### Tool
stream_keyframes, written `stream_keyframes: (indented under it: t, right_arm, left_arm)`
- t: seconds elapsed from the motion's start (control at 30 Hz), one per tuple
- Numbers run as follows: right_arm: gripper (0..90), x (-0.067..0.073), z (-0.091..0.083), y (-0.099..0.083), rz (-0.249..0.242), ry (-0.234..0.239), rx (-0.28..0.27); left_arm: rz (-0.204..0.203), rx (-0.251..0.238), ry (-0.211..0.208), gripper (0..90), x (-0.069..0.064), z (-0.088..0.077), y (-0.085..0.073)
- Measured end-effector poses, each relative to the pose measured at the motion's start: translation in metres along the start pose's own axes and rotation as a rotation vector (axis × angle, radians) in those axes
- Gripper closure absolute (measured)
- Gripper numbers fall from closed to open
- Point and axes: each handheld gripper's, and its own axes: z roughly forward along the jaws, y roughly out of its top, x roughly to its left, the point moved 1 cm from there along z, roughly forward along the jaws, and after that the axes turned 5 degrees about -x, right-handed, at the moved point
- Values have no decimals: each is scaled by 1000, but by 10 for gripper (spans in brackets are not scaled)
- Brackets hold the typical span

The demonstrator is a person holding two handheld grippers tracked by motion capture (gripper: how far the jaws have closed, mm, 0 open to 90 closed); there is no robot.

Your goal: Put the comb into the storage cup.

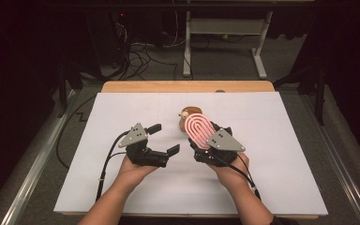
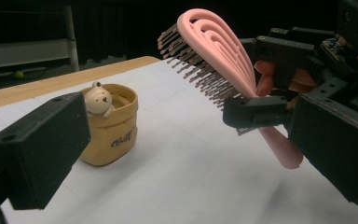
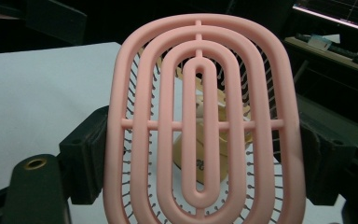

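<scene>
1. Right hand-held gripper (image 1: 205,140) pinches the pink hairbrush (image 1: 199,129) above the tabletop (image 1: 272,140).
2. Left hand-held gripper (image 1: 164,138) is spread, holding nothing.
3. Left gripper view reveals bristles (image 2: 191,60) and the yellow bear pouch (image 2: 109,123).

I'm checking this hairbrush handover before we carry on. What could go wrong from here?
1. The right tool grips the pink vented plastic hairbrush near its neck, head raised; it might pivot or slip.
2. The small tan fabric pouch with a bear figure sits just beyond the brush and looks light; the dark bristles could knock it over.
3. The left tool is open nearby and could collide.
</scene>
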Motion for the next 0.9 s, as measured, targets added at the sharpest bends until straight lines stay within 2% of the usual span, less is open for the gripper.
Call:
stream_keyframes:
  t: [0.17, 0.37, 0.67, 0.9]
  right_arm:
    - [205, 12, 4, 0, -41, 23, 13]
    - [205, 22, 9, 2, -54, 35, 2]
    - [205, 33, 13, 8, -66, 54, -21]
    - [204, 50, 13, 13, -93, 84, -54]
  left_arm:
    - [-19, -11, -8, 0, 2, -2, 1]
    - [-31, -30, -16, 0, 3, -6, 4]
    - [-57, -22, -14, 0, 6, -6, 5]
    - [-61, -16, -20, 1, 5, -6, 5]
